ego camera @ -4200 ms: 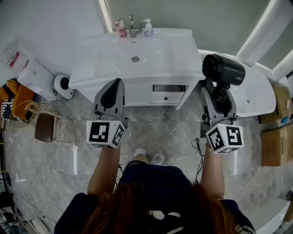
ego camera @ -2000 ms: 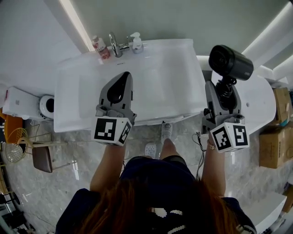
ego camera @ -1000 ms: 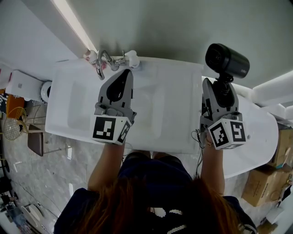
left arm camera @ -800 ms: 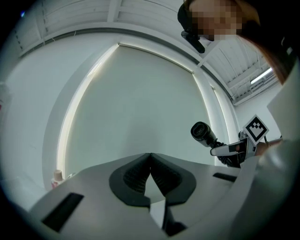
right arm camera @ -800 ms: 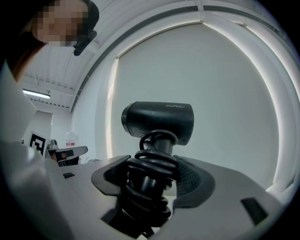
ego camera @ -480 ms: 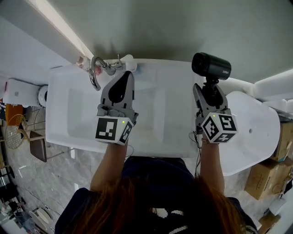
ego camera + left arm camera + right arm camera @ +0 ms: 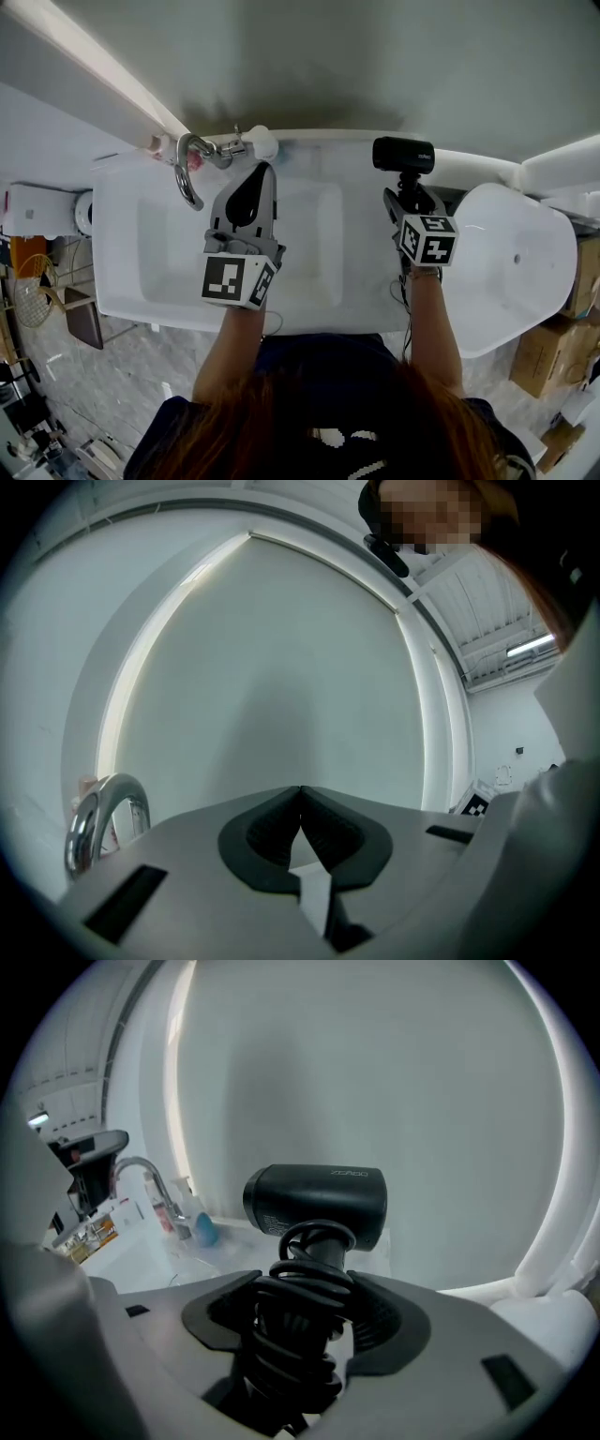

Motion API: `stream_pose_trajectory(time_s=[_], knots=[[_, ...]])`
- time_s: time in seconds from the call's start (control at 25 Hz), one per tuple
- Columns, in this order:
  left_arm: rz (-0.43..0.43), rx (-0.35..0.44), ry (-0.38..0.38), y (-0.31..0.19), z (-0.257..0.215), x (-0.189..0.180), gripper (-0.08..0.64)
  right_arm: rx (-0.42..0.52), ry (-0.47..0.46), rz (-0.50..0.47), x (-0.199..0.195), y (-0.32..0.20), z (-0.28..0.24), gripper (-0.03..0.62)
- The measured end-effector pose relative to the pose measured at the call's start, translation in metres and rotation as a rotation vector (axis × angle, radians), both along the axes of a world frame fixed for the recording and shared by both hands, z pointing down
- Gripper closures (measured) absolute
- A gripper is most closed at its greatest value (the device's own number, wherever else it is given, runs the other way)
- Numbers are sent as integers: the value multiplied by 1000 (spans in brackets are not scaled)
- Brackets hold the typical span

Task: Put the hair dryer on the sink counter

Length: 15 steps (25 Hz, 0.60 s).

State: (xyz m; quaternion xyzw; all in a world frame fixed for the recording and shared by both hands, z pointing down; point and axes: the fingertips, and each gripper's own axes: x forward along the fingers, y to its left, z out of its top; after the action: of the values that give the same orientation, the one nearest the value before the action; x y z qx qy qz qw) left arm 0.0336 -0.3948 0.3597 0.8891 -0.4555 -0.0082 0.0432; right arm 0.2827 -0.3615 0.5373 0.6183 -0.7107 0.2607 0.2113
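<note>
Sticking out beyond the jaws, the black barrel-bodied hair dryer [image 7: 403,155] was held by the right gripper [image 7: 406,194], which was closed on its handle and on the cable coiled round it. It hung over the far right part of the white sink counter [image 7: 361,281]; whether it touched the counter I could not tell. The left gripper [image 7: 255,183], jaws pressed together on nothing, hovered over the basin near the arched chrome faucet [image 7: 187,167]. Placing looked like the step in hand. The next move called for lowering the dryer onto the flat ledge right of the basin, then parting the jaws.
</note>
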Motion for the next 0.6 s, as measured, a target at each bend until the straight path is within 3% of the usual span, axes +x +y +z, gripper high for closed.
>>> stream_pose_trajectory(time_s=[0.2,0.44,0.6], knots=[[11,-32,-18,-9,14,-2,541,-130,32,49,12,-8,47,295],[18,-49,-24,-15,23,1,541,-209,86,108,21,-13,67,293],[31,-59,-26,-18,28,5,541,-211,126,91,20,-17,76,293]])
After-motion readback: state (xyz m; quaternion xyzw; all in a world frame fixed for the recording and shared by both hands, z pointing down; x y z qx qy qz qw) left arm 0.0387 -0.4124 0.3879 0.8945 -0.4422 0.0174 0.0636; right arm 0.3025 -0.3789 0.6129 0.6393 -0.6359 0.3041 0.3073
